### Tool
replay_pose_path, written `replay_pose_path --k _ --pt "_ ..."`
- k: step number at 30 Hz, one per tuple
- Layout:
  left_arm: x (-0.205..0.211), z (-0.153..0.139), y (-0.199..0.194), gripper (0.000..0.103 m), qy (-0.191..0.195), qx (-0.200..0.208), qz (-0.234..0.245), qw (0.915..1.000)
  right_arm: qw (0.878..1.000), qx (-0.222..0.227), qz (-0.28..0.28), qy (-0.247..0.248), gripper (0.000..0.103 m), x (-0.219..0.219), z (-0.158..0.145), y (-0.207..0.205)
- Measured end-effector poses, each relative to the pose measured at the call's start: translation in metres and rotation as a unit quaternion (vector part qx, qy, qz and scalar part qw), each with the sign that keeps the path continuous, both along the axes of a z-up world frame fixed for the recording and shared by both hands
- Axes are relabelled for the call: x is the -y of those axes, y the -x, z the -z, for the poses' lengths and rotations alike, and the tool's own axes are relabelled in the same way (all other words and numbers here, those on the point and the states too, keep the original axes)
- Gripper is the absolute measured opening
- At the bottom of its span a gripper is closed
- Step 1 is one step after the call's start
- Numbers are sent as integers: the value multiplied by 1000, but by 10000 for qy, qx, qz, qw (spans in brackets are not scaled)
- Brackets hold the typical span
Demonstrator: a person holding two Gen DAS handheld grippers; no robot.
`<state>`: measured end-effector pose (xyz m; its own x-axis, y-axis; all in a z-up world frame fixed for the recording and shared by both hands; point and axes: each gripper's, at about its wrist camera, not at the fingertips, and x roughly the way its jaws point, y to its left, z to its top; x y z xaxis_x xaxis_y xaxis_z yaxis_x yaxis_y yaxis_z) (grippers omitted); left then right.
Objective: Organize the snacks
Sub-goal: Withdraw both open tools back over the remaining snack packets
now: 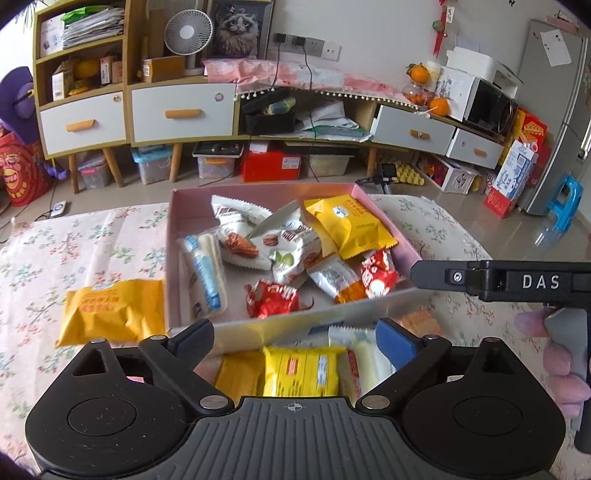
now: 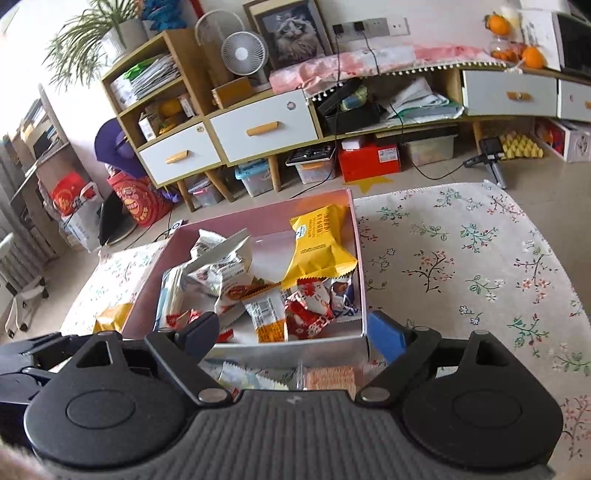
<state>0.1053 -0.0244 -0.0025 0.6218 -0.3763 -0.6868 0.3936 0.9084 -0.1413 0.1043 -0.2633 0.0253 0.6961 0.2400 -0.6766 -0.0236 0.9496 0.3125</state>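
- Snacks are lying heaped in the pink box [image 1: 192, 195], which is sitting on the floral-clothed surface [image 1: 92, 243].
- Inside the box, a yellow packet [image 1: 351, 225] is resting against the far right corner, white packets [image 1: 240, 225] are piled in the middle, a blue-and-white packet [image 1: 205, 273] is lying along the left wall, and red packets [image 1: 271, 299] are lying near the front wall.
- An orange packet [image 1: 114, 312] is lying on the cloth just left of the box, outside it.
- More snacks are being seen on the cloth in front of the box's near wall: a yellow bar [image 1: 303, 371], a pale packet [image 1: 364, 358] beside it, and a pink wafer pack [image 2: 330, 376].
- The left tongs [image 1: 295, 341] are being held apart over these front snacks, with nothing clamped between the fingers [image 1: 395, 341].
- The right tongs [image 2: 291, 332] are likewise standing apart at the box's front wall, gripping nothing; in the left view their body is reaching in from the right edge at the box's right front corner.
- Beyond the surface, a low cabinet [image 1: 181, 114] with white drawers is standing against the wall, with a fan [image 1: 188, 35] and a cat picture [image 1: 240, 29] on top.
- Storage boxes [image 1: 153, 168] are sitting on the floor under the cabinet.
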Motion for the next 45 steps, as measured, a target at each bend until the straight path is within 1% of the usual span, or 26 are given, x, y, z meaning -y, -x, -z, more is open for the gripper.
replay_pose_path --k 4,9,17,25,34,40,45 --pt "-11 -1 12 98 -87 -75 -105 9999 9999 17 -93 78 92 -2 -4 7" --pt "-27 7 25 99 -121 -132 -282 9994 9996 54 -184 211 96 -5 -6 18" --pt "-45 24 38 99 -454 -178 -186 9986 9982 28 -354 490 99 -8 0 28" --pt "-73 40 44 99 -434 -202 -165 9987 9956 31 -487 804 100 -11 7 37" --pt "-93 57 52 97 -266 -46 217 9994 9874 -26 -939 1272 100 -30 24 45" --pt "-85 59 51 95 -180 64 489 9986 9841 -46 -1172 1334 100 -47 30 42" --pt "-70 64 47 88 -353 34 590 9976 9838 -68 -1249 1282 97 -57 34 36"
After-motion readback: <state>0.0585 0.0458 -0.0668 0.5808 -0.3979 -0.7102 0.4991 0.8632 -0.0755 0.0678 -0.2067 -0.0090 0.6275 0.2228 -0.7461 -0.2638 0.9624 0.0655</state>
